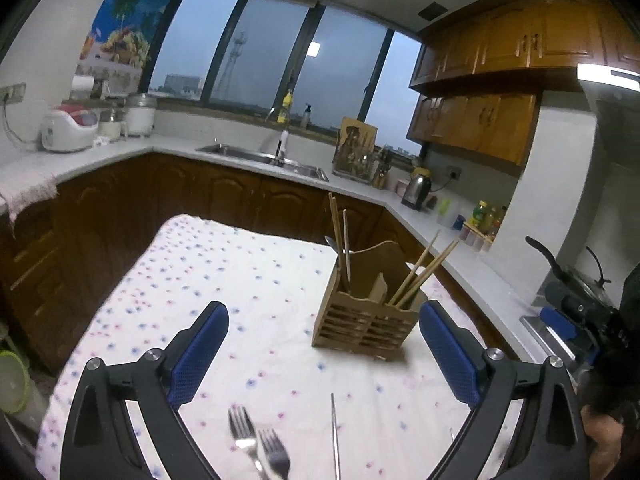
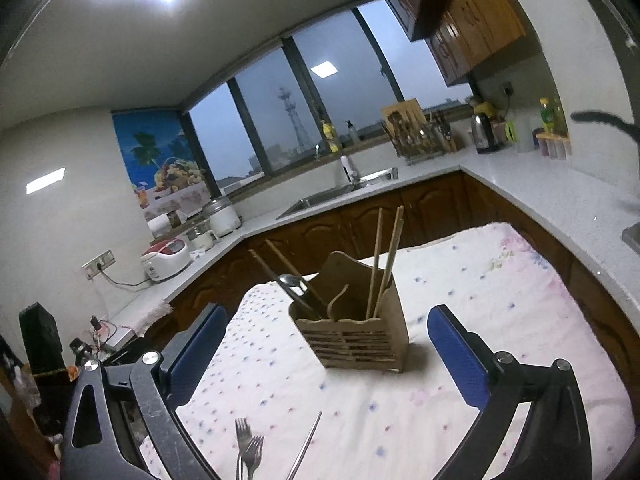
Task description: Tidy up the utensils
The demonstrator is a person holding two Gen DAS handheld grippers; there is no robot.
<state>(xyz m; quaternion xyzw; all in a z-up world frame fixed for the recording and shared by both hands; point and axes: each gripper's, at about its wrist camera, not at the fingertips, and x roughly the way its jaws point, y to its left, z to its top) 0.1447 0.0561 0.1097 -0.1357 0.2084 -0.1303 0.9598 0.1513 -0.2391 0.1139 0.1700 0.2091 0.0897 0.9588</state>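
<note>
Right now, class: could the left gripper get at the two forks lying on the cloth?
Probably yes. The left gripper is open and empty, and the two forks lie bare on the cloth just below it. The wooden holder stands farther off, out of the way.

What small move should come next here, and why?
Probably lower the left gripper onto the two metal forks lying on the floral tablecloth: both grippers are open and empty, and the slatted wooden utensil holder already holds wooden chopsticks.
</note>
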